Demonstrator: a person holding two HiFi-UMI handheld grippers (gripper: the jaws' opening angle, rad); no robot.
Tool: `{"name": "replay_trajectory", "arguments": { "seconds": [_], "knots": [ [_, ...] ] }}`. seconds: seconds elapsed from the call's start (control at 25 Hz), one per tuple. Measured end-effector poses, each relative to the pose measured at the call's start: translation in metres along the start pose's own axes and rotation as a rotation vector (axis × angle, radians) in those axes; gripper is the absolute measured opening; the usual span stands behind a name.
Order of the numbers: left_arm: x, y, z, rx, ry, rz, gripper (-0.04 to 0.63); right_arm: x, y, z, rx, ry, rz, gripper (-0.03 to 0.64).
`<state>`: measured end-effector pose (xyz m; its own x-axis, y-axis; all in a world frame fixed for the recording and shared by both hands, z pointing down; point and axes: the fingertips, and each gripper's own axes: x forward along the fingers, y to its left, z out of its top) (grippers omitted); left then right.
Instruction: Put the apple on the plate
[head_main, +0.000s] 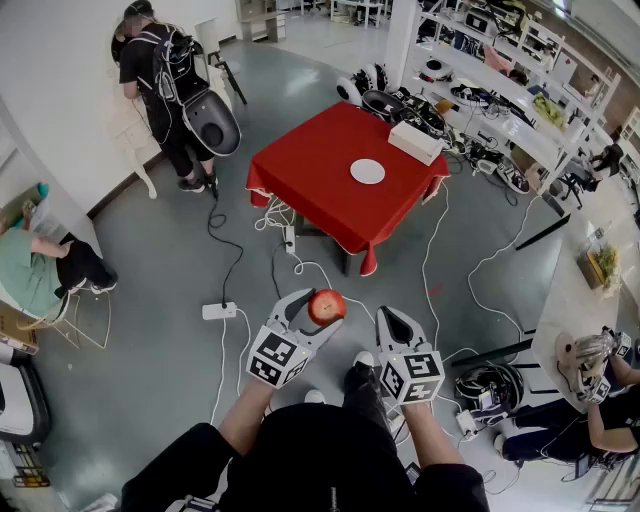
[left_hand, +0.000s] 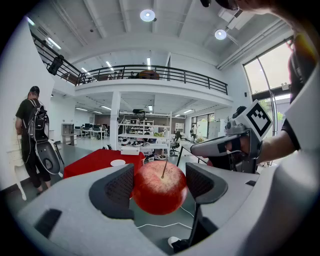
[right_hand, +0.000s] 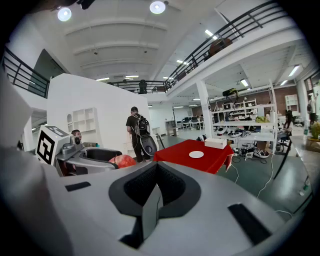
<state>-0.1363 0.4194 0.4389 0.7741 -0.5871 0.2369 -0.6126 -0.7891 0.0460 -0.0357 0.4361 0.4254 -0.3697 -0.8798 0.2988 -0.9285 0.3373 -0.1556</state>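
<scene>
Left tool (head_main: 312, 312): closed on the apple, one pad on each side. The jaws stand wide around the fruit. It is held in the air above the floor and tipped slightly downward toward the table.
Apple (head_main: 327, 306): red, with a thin stem showing on top. It is gripped between the left tool's pads, clear of the floor and well apart from the plate.
Right tool (head_main: 392, 318): jaws closed together with nothing between them. It is near the left tool, on its right, and does not touch the apple.
Plate (head_main: 367, 171): white and round, lying flat near the middle of the table.
Table (head_main: 310, 180): square, draped in a red cloth. It stands ahead of both tools and well apart from them.
Box (head_main: 415, 141): white and oblong, on the table's far corner beyond the plate.
Floor (head_main: 150, 300): grey, crossed by black and white cables.
Power strip (head_main: 219, 311): white, on the floor to the left of the left tool.
Person (head_main: 165, 90): standing at the far left by a white wall, back turned, in dark clothes and wearing a backpack.
Shelves (head_main: 500, 80): white, along the right side, loaded with gear.
</scene>
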Motion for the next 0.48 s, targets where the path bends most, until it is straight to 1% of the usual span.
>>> {"name": "replay_trajectory", "arguments": {
  "seconds": [0.2,0.48],
  "knots": [
    [0.000,0.002,-0.002,-0.003,0.003,-0.005,0.327,0.003,0.004,-0.001,-0.007,0.004,0.001,0.009],
    [-0.004,0.010,-0.003,-0.019,0.004,-0.004,0.327,0.008,0.011,0.009,-0.010,-0.037,0.021,0.011]
  ]
}}
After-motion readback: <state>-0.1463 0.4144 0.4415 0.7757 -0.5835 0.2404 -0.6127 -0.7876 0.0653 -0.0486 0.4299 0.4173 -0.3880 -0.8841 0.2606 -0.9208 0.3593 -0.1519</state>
